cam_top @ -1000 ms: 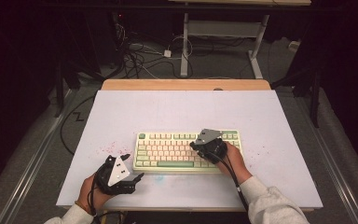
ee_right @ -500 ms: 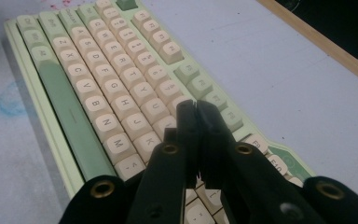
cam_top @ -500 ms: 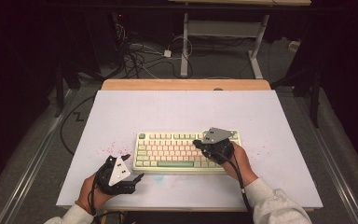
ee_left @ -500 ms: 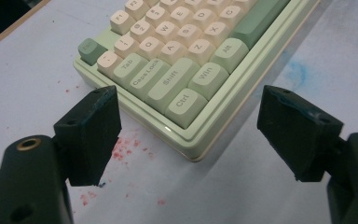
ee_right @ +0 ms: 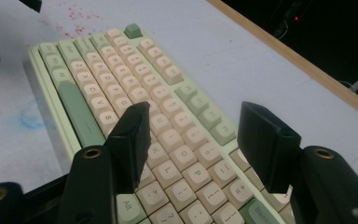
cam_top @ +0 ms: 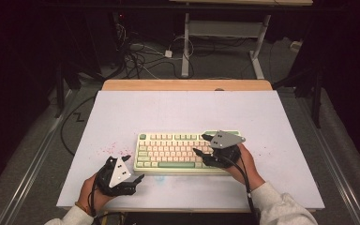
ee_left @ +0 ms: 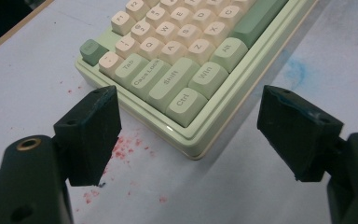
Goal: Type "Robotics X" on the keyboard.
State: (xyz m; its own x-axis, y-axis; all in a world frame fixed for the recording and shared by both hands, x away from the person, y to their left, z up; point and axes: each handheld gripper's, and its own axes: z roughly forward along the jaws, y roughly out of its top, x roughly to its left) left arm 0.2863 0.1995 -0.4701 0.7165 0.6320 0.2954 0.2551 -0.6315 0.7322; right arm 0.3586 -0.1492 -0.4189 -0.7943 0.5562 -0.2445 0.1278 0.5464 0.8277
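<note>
Two grippers work at a pale green keyboard (cam_top: pixel 187 152) that lies on a white table (cam_top: pixel 178 112) in the high view, its long axis running left to right across the table, near the person's edge. The left gripper (cam_top: pixel 132 168) rests on the table just beside the keyboard's near left corner, its jaws spread and empty. The right gripper (cam_top: pixel 202 144) hangs over the keyboard's right end, a grey three-cornered plate on top; its jaws have just been opening, with nothing between them.

From the left gripper view, the keyboard (ee_left: pixel 200 56) shows a smooth, rounded plastic case with cream letter keys and sage-green Tab, Shift and Ctrl caps. Matte black blocky jaws stand wide on either side of its corner, clear of it. Red specks (ee_left: pixel 126 147) and a blue smear (ee_left: pixel 298 72) mark the tabletop.

From the right gripper view, the keyboard (ee_right: pixel 121 84) runs away from the camera, its long green space bar at the left. The black jaws stand apart above the letter keys, gripping nothing.
</note>
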